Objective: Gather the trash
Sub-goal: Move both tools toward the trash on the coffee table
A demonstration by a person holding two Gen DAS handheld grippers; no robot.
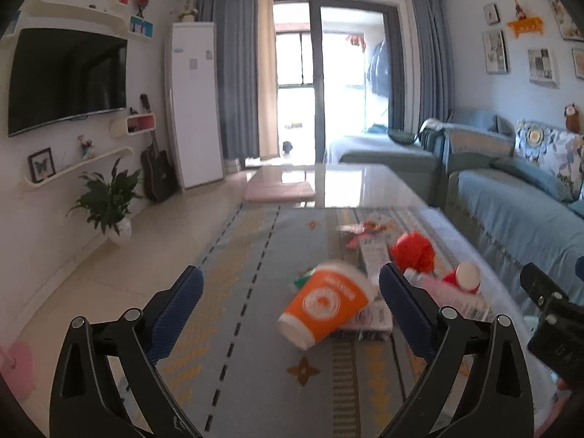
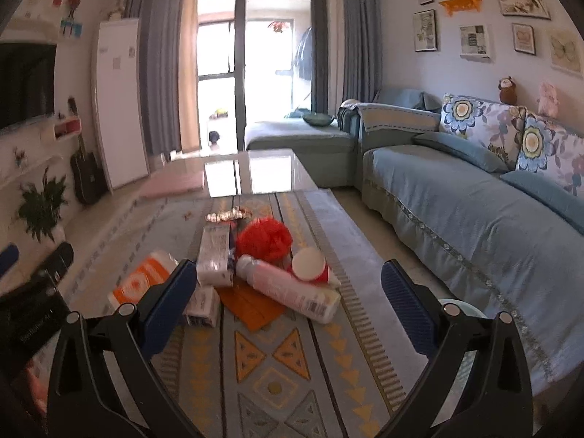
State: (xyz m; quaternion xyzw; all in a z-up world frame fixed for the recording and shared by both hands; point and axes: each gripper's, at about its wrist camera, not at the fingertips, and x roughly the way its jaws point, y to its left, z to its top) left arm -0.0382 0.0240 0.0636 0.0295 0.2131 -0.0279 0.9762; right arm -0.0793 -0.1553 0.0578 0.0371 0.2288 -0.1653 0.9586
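A pile of trash lies on the glass coffee table (image 2: 255, 171). An orange paper cup (image 1: 325, 303) lies on its side; it also shows in the right wrist view (image 2: 142, 281). Beside it are a red mesh ball (image 2: 264, 237), a pink and white bottle (image 2: 292, 288), a red cup (image 2: 310, 264), white boxes (image 2: 215, 252), an orange paper (image 2: 252, 308) and a shiny wrapper (image 2: 228, 215). My left gripper (image 1: 292, 292) is open, its fingers either side of the orange cup and short of it. My right gripper (image 2: 288, 284) is open, held before the bottle and red cup.
A blue sofa (image 2: 474, 200) runs along the right. A patterned rug (image 2: 277, 383) shows through the glass. A plant (image 1: 109, 200), guitar (image 1: 157, 171), TV (image 1: 65, 80) and white cabinet (image 1: 193, 106) stand on the left. A pink object (image 1: 16, 368) sits at lower left.
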